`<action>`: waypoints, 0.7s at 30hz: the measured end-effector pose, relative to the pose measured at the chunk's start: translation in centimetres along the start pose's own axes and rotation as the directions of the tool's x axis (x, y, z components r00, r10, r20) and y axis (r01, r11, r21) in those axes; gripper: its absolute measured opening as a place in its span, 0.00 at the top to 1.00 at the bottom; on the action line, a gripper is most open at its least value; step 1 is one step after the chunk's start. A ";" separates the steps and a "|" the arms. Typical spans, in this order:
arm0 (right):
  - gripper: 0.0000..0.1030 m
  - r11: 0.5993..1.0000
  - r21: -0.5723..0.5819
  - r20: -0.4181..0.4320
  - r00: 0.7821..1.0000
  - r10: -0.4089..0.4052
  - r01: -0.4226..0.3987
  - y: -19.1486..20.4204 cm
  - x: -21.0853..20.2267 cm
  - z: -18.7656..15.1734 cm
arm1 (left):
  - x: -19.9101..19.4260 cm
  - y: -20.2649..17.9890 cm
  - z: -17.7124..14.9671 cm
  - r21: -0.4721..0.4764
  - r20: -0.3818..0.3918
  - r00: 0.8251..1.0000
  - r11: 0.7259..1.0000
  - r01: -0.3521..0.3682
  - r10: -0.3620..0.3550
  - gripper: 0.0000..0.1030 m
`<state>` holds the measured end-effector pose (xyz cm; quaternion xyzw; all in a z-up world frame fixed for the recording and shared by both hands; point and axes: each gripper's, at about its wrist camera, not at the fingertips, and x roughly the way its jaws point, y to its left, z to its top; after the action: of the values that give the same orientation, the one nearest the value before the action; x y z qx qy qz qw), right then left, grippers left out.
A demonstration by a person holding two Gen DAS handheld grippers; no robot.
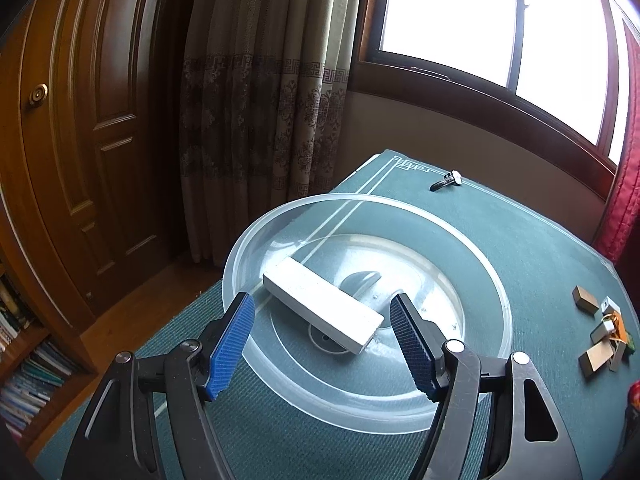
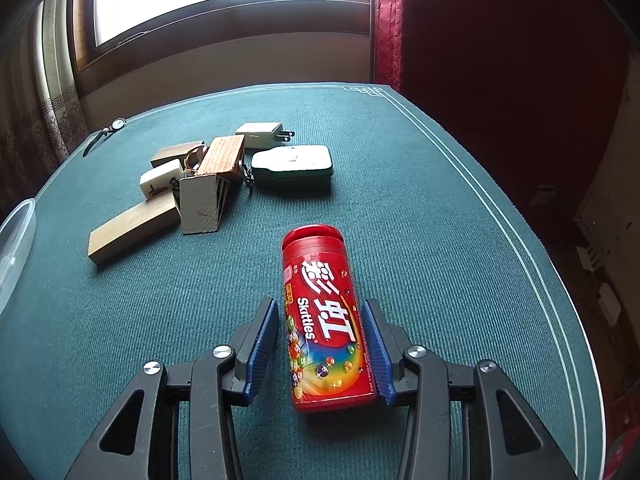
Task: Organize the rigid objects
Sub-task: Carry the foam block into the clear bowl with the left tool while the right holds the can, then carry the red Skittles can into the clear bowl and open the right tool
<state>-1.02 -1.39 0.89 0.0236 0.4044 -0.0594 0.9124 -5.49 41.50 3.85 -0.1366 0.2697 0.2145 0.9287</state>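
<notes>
On the green felt table (image 2: 400, 184), my right gripper (image 2: 322, 344) was angled down and forward, its blue pads (image 2: 264, 344) parted around a red Skittles tube (image 2: 320, 320) lying on its side; the right pad touched the tube, the left stood just clear, so I had no firm hold. The tube was red with a red cap at its far end, a rainbow and coloured sweets printed near the base, "Skittles" in white beside large white Chinese characters. My left gripper (image 1: 322, 344) hovered wide open and empty above a clear plastic basin (image 1: 472, 248), where a white rectangular block (image 1: 320, 306) lay. Beyond the tube lay wooden blocks (image 2: 132, 232), a mahjong tile (image 2: 160, 184), a charger plug (image 2: 260, 134) and a green tin (image 2: 292, 166)
</notes>
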 end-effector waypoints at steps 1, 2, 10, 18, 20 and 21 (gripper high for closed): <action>0.61 1.000 0.000 0.000 1.000 -0.001 0.001 0.2 -0.1 -0.1 | -0.1 0.1 -0.2 0.003 0.003 1.000 1.000 -0.002 0.002 0.31; 0.62 1.000 0.000 -0.002 1.000 0.002 -0.002 0.4 -0.1 -0.1 | -0.3 0.1 -0.3 0.005 0.005 1.000 1.000 -0.002 0.002 0.31; 0.63 0.998 -0.036 -0.009 0.999 0.041 -0.041 2.7 -0.2 0.0 | -1.4 1.2 -0.8 -0.017 0.024 1.000 1.000 0.011 -0.010 0.28; 0.63 0.999 -0.002 -0.024 0.999 0.033 -0.033 2.9 0.3 0.7 | -1.5 1.5 -1.0 -0.038 0.011 1.000 0.999 0.023 -0.022 0.27; 0.64 0.999 0.003 -0.034 0.998 0.054 -0.054 3.1 0.3 1.0 | -1.6 1.4 -1.0 -0.033 0.011 1.000 0.999 0.027 -0.027 0.27; 0.64 0.998 0.005 -0.038 0.997 0.068 -0.068 3.4 0.3 1.1 | -1.6 1.3 -1.1 -0.030 0.013 1.000 0.999 0.029 -0.029 0.27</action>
<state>0.42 1.82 1.38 0.0400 0.4208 -0.0284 0.9058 -7.83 41.71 3.72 -0.1533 0.2587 0.2059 0.9312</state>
